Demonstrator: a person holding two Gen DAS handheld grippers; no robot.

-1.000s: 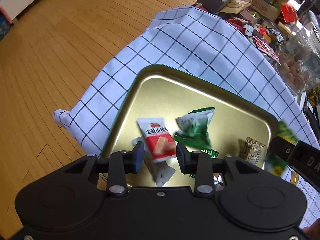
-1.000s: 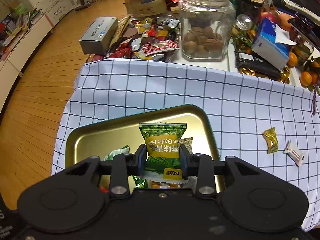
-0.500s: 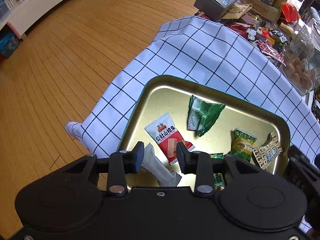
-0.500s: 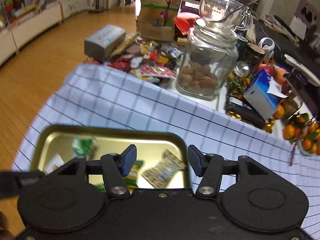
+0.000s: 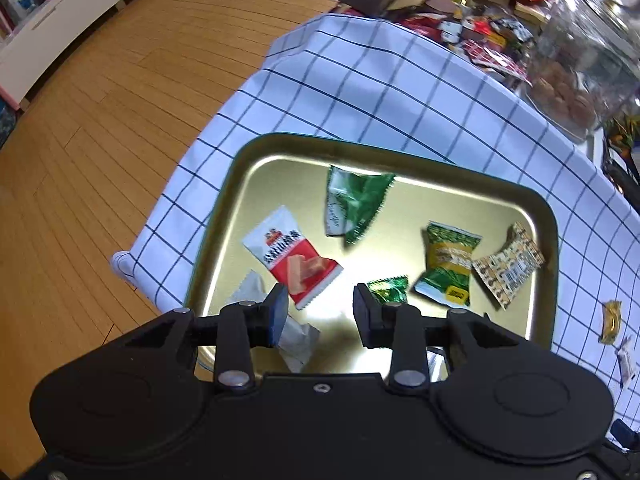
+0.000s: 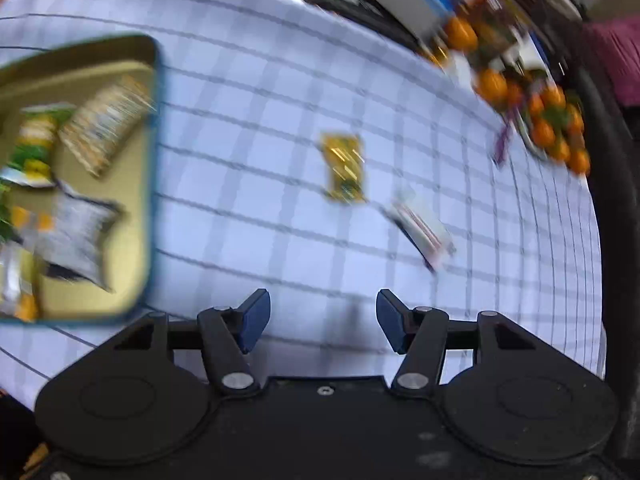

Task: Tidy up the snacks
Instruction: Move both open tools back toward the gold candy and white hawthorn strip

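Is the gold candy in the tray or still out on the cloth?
Out. The gold candy lies on the checked cloth, apart from the tray, beside a white packet.

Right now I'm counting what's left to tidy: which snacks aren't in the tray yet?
Two: the gold-wrapped candy and the small white packet beside it, both lying on the checked cloth, right of the gold tray.

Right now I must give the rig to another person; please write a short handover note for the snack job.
Left gripper: open, empty, over the gold tray.
Right gripper: open, empty, over the checked cloth.
Done: several packets lie in the tray, among them the red-white packet and the green-yellow packet.
Left: the gold candy and the white packet lie on the cloth, outside the tray.
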